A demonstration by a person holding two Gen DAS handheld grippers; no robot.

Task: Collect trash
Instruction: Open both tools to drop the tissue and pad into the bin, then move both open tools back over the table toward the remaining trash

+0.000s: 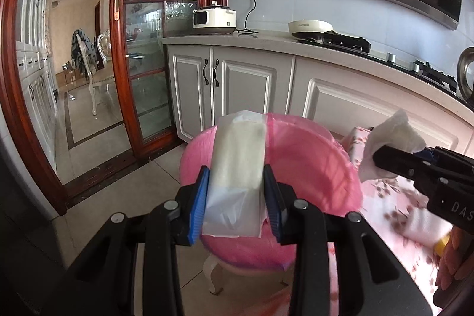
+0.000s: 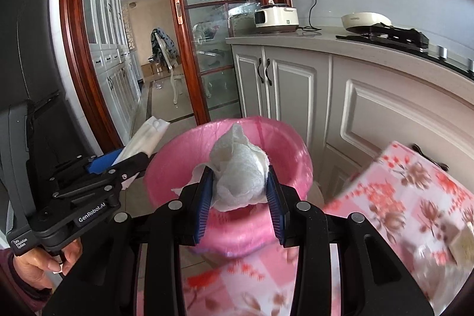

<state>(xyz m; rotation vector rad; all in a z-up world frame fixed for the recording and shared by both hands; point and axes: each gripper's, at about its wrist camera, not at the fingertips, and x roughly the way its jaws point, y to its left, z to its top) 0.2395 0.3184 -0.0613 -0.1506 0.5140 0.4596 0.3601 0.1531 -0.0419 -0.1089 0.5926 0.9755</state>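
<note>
The left gripper has its blue-padded fingers clamped on a flat white packet in a thin clear plastic wrapper, which sticks straight out toward twelve o'clock over the round bin lined with a pink plastic bag. The bin stands on a pale tiled floor just beside the white panelled kitchen cabinets. In the right wrist view the right gripper has its fingers pressed together on a crumpled white paper tissue, held above the pink-lined bin's open mouth. From that camera the left gripper sits at nine o'clock, its packet angled toward eleven, and a hand grips its handle at seven o'clock. A table covered in a pink floral cloth lies at four o'clock, touching or just beside the bin. On the counter at one o'clock stand a white rice cooker and a cream pan on the black hob
</note>
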